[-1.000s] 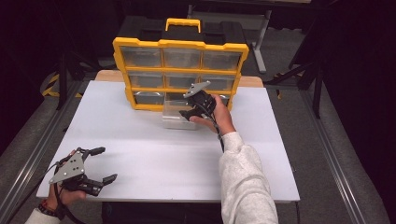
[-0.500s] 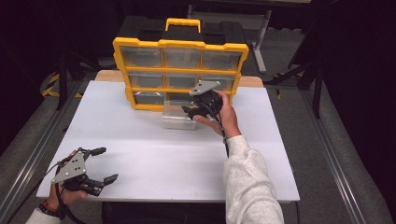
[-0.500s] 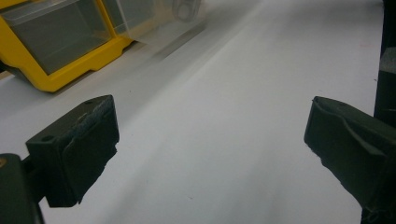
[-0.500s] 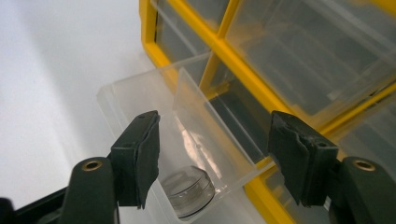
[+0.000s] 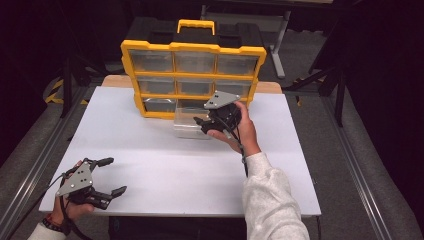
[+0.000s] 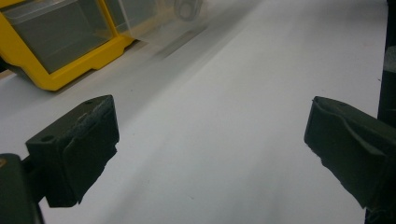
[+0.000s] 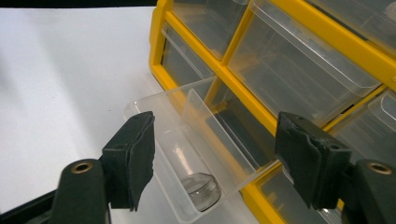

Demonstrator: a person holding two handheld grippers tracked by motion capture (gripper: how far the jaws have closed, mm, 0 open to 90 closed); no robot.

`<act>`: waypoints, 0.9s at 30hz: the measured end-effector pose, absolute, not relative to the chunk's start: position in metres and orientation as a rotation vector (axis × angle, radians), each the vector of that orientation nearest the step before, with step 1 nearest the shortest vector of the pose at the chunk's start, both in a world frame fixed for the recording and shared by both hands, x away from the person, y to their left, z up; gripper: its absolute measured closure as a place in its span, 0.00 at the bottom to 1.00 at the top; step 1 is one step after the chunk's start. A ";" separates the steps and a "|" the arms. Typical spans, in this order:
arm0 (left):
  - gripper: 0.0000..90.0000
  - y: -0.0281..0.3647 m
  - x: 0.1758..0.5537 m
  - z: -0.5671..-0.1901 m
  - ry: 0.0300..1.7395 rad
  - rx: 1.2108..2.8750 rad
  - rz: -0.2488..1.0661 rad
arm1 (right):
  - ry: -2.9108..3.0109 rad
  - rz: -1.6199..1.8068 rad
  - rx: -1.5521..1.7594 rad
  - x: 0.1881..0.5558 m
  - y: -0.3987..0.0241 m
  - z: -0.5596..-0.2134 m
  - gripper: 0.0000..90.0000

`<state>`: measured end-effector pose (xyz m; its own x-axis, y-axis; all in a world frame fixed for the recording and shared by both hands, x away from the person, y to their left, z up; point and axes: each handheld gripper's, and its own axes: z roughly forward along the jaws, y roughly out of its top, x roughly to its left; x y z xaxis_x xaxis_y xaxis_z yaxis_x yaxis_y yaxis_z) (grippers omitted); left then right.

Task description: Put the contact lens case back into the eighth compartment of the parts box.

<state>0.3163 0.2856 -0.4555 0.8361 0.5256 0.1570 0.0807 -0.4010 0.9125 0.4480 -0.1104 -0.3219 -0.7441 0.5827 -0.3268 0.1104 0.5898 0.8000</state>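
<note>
Right hand-held gripper (image 5: pixel 200 124): held up off the counter (image 5: pixel 165 165) in front of the organiser, jaws pointing toward the pulled-out drawer; grey three-cornered plate on top, cable trailing down along the sleeve.
Right jaws: released, nothing pressed between the pads; they have just been opening.
Right forearm: white sleeve, reaching in from the bottom edge, wrist bent toward the organiser.
Clear plastic drawer (image 7: pixel 187 154): pulled out of the bottom row, standing just in front of the yellow frame; in the right gripper view it lies beyond and between the two open jaws, apart from both.
Drawer contents: one small round metal piece (image 7: pixel 201 189) at its near end.
Yellow drawer organiser (image 5: pixel 192 47): upright at the far side of the counter, clear drawers in three rows, yellow handle on top.
Left hand-held gripper (image 5: pixel 111 176): low at the near left corner of the counter, jaws spread wide, grasping nothing.
Change from earlier: right hand-held gripper has drawn back slightly from the drawer and risen a little; left hand-held gripper unmoved.
</note>
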 end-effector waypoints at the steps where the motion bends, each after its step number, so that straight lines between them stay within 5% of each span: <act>1: 0.04 0.286 0.316 -0.455 0.450 1.943 0.520 | 2.237 1.071 0.547 0.446 -0.110 -0.322 0.32; 27: 0.04 0.284 0.316 -0.456 0.447 1.955 0.527 | 2.124 1.041 0.550 0.408 -0.115 -0.343 0.13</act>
<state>0.3162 0.2841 -0.4559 0.8355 0.5239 0.1658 0.0786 -0.4126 0.9075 0.4080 -0.1154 -0.3434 -0.6666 0.6280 -0.4016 0.0671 0.5871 0.8067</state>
